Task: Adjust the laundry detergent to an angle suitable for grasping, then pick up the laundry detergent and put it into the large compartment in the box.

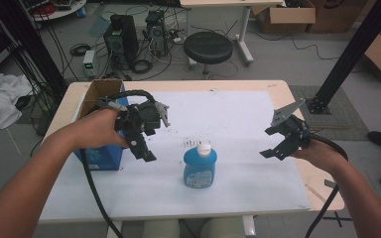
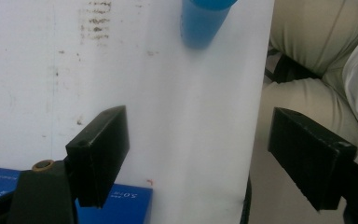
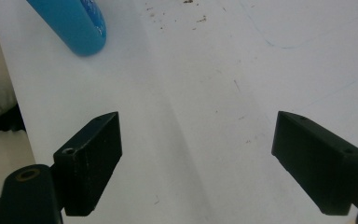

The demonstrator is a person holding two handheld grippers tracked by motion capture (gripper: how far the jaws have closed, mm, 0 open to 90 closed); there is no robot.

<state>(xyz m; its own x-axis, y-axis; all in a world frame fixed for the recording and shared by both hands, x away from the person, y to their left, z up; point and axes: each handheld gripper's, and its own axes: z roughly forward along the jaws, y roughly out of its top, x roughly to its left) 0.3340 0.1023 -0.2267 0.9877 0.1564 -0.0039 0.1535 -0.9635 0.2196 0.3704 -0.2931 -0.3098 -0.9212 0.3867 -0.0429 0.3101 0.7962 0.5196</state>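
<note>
A blue bottle (image 1: 199, 167) with a white cap stands upright near the front middle of the white table sheet (image 1: 238, 124). My left gripper (image 1: 145, 148) hovers to the bottle's left, held in a hand above the sheet, jaws wide apart and holding nothing. My right gripper (image 1: 274, 147) hangs over the right side of the sheet, also open and holding nothing. The bottle's lower body (image 2: 203, 21) appears at the top of the left gripper view, well ahead of the left gripper (image 2: 198, 158). In the right gripper view the bottle (image 3: 72, 23) sits at the upper left, far from the right gripper (image 3: 198, 161).
An open blue cardboard box (image 1: 99, 126) stands at the table's left, just behind my left hand; its blue edge (image 2: 121, 205) lies under the left jaws. The table's front edge (image 2: 258, 116) runs close by, with a person's legs beyond it. A stool (image 1: 207, 47) stands behind the table.
</note>
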